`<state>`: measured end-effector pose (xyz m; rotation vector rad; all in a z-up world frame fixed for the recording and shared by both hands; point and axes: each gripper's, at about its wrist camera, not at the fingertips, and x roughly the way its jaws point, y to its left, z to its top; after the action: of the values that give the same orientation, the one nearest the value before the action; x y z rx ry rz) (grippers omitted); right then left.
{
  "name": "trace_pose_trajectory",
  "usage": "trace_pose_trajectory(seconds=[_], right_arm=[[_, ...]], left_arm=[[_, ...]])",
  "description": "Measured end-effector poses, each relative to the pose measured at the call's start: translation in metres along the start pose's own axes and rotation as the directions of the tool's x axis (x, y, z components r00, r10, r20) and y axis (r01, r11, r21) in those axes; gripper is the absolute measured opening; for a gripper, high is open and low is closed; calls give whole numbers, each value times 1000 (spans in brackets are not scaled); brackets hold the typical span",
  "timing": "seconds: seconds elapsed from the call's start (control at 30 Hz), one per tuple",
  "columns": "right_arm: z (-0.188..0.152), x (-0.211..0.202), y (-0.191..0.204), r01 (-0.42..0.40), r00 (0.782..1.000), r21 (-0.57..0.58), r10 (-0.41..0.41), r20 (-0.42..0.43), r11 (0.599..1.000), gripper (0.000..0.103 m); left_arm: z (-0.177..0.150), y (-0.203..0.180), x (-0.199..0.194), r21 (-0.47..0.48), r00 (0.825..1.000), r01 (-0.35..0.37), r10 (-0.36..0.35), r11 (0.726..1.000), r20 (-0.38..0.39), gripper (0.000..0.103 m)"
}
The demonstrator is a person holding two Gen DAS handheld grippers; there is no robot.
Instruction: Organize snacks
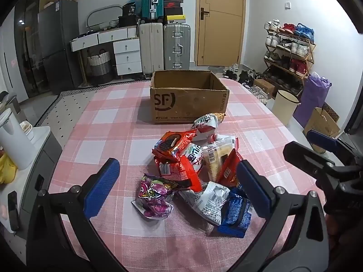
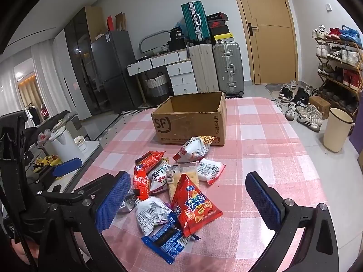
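Several snack packets lie in a heap on the pink checked tablecloth [image 1: 109, 136]: a purple packet [image 1: 154, 200], red packets [image 1: 181, 167], a silver-white packet [image 1: 209, 201] and a blue packet [image 1: 236, 217]. An open, empty SF cardboard box [image 1: 188, 97] stands behind the heap. My left gripper [image 1: 179, 188] is open, hovering over the near side of the heap. My right gripper [image 2: 190, 204] is open above a red triangular packet [image 2: 195, 206] and the blue packet [image 2: 165, 242]. The box also shows in the right wrist view [image 2: 192, 120].
A white kettle [image 1: 13, 140] stands on a side unit left of the table. Suitcases [image 1: 165, 45], drawers and a fridge stand at the back wall. A shoe rack [image 1: 288, 54], loose shoes and a cream bin [image 1: 284, 106] are on the right.
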<state>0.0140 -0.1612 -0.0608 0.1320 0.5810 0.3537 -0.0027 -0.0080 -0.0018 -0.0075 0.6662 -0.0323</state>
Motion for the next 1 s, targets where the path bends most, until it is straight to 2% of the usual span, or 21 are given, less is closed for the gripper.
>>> trace_pose_trajectory(seconds=[1.0], right_arm=[[-3,2,-2,-2,1000,-4,2,2,1000,103]], left_arm=[[-5,3,10,-19,999,39,-40,999,-35,102]])
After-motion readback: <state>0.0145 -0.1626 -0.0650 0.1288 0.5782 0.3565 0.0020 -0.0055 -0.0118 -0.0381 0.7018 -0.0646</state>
